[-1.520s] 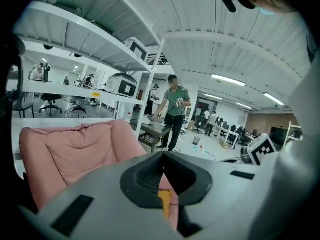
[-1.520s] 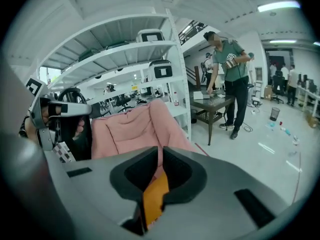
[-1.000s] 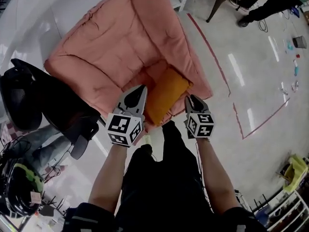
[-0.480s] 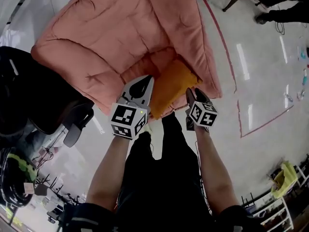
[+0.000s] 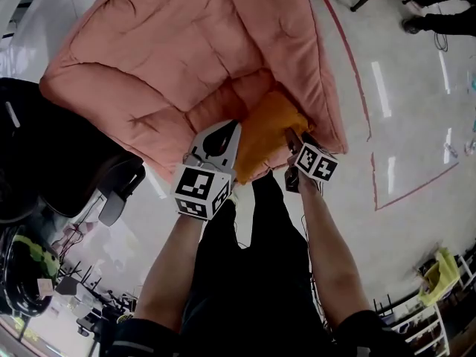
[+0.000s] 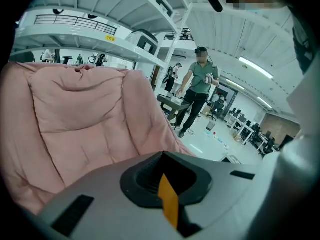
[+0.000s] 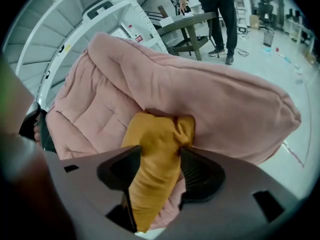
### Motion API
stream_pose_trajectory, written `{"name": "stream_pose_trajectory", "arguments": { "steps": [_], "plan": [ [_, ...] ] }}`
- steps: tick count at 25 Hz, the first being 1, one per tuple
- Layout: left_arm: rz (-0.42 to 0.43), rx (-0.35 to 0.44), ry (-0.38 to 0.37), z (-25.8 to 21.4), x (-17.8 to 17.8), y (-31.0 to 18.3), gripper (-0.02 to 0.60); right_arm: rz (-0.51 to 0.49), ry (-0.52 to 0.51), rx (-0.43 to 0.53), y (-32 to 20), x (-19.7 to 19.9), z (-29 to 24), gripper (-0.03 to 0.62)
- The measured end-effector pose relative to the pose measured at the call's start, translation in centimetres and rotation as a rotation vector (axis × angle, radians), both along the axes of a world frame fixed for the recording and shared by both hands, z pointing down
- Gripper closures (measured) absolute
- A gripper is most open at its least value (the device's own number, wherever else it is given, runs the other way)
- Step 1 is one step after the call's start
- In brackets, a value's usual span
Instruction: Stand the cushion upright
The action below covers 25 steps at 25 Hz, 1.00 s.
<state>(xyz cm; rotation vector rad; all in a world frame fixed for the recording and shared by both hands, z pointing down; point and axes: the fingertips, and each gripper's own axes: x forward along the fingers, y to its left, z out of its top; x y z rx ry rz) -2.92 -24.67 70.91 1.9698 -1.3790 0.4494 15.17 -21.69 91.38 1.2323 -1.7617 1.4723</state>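
Note:
An orange cushion (image 5: 264, 134) rests on the front of the seat of a pink padded lounge chair (image 5: 171, 58), leaning against its right arm. My left gripper (image 5: 222, 131) is at the cushion's left edge. In the left gripper view its jaws are shut on a thin orange strip of the cushion (image 6: 168, 204). My right gripper (image 5: 291, 138) is at the cushion's right edge. Its jaws are opening, and the cushion (image 7: 155, 169) hangs between the spread pads (image 7: 197, 171) with its knotted corner at the top.
A black office chair (image 5: 52, 169) stands left of the pink chair. Red tape lines (image 5: 366, 110) mark the glossy floor to the right. A person (image 6: 197, 91) stands by a table (image 7: 192, 24) beyond the chair, and white shelving (image 6: 100, 29) rises behind it.
Both grippers have sunk toward the pink chair's seat with the cushion between them. The right jaws have spread apart around the cushion.

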Motion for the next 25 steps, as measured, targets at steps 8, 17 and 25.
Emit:
{"name": "stream_pose_trajectory", "arguments": {
  "steps": [8, 17, 25],
  "plan": [
    [-0.021, -0.025, -0.020, 0.0, -0.1, 1.0, 0.575, -0.074, -0.005, -0.002, -0.3, -0.9, 0.0, 0.492],
    [-0.077, -0.012, -0.026, -2.0, -2.0, 4.5, 0.575, -0.199, -0.018, 0.101, 1.1, -2.9, -4.0, 0.545],
    [-0.137, 0.021, 0.004, -5.1, -3.3, 7.0, 0.575, -0.383, -0.060, 0.264, 2.2, -6.3, -10.8, 0.554]
  ]
}}
